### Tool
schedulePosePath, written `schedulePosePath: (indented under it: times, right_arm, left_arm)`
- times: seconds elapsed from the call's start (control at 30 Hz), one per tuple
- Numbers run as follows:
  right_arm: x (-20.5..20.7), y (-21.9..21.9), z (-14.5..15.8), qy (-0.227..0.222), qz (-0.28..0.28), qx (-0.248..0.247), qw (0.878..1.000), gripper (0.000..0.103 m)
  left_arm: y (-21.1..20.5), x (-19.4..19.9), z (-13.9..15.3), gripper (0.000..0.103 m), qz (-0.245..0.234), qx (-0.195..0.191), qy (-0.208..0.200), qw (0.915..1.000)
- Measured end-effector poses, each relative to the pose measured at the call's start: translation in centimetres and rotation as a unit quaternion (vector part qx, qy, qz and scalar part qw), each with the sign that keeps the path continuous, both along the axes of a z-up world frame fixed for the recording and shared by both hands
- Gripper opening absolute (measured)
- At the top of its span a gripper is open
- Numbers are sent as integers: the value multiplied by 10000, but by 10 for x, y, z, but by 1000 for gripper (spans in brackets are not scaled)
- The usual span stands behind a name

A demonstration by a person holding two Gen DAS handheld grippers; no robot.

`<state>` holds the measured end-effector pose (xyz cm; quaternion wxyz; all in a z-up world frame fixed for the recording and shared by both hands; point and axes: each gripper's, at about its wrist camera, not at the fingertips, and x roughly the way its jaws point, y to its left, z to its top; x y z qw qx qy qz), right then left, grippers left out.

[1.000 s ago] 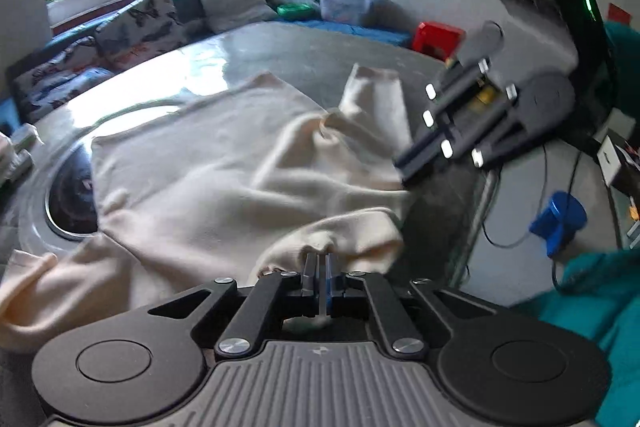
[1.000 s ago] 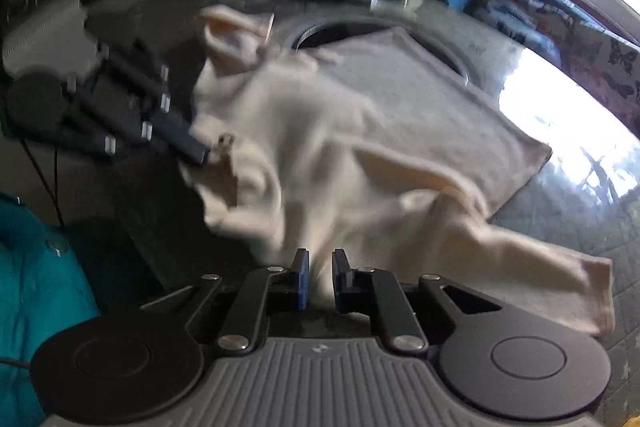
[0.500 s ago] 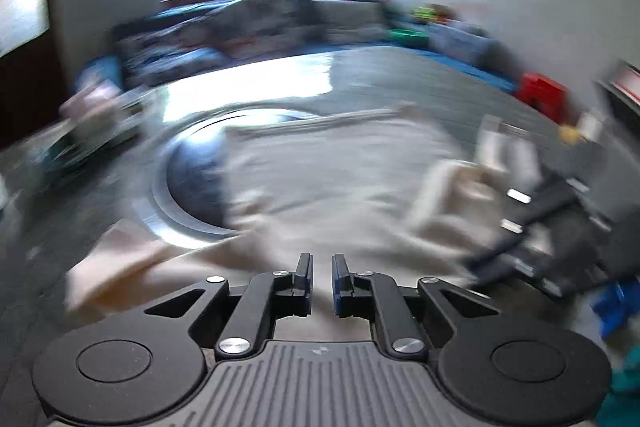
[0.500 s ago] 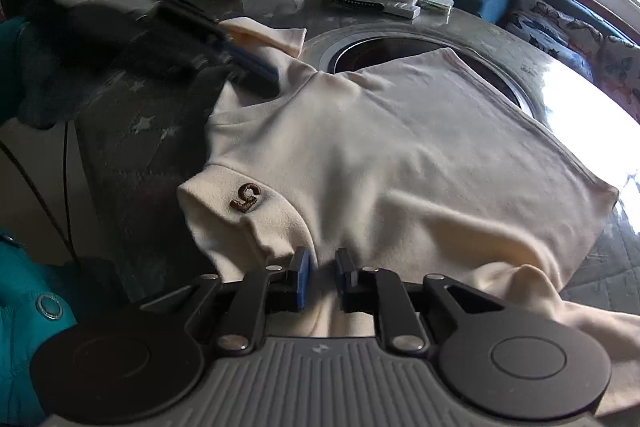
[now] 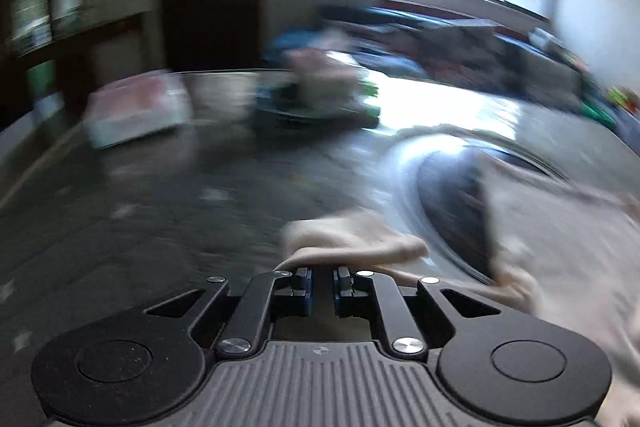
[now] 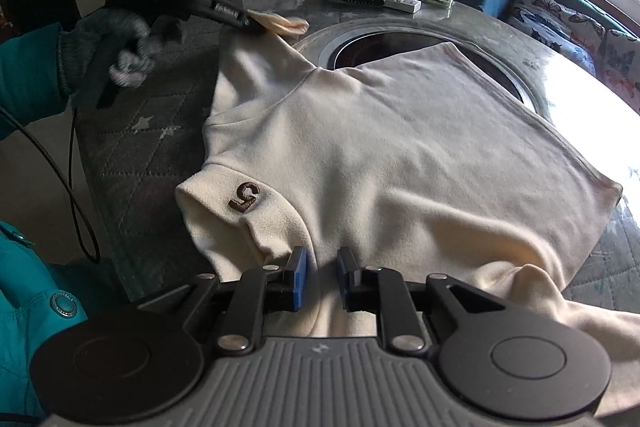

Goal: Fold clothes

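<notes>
Evidently the cream top point(image 6: 400, 155) is spread flat on the table point(image 6: 152, 147) so it can be folded; its sleeve point(image 6: 280, 23) is reached by the slightly parted left gripper point(image 6: 244, 21), whose jaws have just been opening; the right gripper point(image 6: 322, 279), jaws narrowly apart after just opening, is poised over the collar, nothing pinched.

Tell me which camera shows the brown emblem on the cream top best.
The right wrist view: the brown emblem sits sharp on the collar of the cream top. The left wrist view is motion-blurred and shows only a cream sleeve, no emblem.
</notes>
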<state>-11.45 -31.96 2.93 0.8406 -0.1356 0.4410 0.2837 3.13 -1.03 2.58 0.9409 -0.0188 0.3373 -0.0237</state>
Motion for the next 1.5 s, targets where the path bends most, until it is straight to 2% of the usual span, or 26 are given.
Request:
schedulePosePath:
  times: [0.1, 0.2, 0.37, 0.47, 0.5, 0.57, 0.67, 0.93, 1.07, 1.23, 1.3, 1.37, 1.5]
  right_arm:
    - [1, 0, 0, 16, 20, -8, 10000, 17]
    - [1, 0, 0, 26, 29, -2, 10000, 17]
    - [4, 1, 0, 38, 56, -23, 10000, 18]
    - [4, 3, 0, 21, 116, -104, 9999, 18]
    - [4, 4, 0, 12, 141, -141, 9998, 18]
    - [3, 6, 0, -3, 212, -200, 9996, 18]
    - [2, 8, 0, -19, 342, -285, 9990, 18]
    - [-10, 10, 1, -26, 647, -418, 9970, 18]
    - [-9, 8, 2, -44, 504, -312, 9982, 17]
    - [1, -14, 12, -6, 18, -10, 10000, 20]
    - [9, -25, 19, -98, -196, 5, 9998, 22]
    - [22, -39, 25, -199, -510, 9, 9985, 22]
    - [57, -74, 31, -380, -1297, -48, 9908, 24]
  left_arm:
    - [19, 9, -4, 11, 499, -116, 138, 9986]
    - [32, 10, -5, 26, 677, -31, 104, 9976]
    - [37, 14, -6, 33, 528, -76, 99, 9985]
    - [24, 18, -8, 33, 439, 329, 48, 9985]
    - [21, 19, -9, 32, 412, 435, 48, 9982]
    - [18, 20, -9, 20, 359, 586, 77, 9976]
    - [13, 17, -10, 10, 287, 861, 126, 9958]
    - [20, -10, -11, 7, 452, 1320, 263, 9899]
    - [29, -9, -6, 8, 573, 1225, 456, 9898]
    - [8, -19, 14, 8, -80, 876, 249, 9958]
    - [-9, -23, 22, 9, -563, 685, 144, 9960]
    - [-29, -25, 27, 10, -1105, 470, 125, 9927]
    - [-69, -26, 25, 16, -2013, 222, 182, 9791]
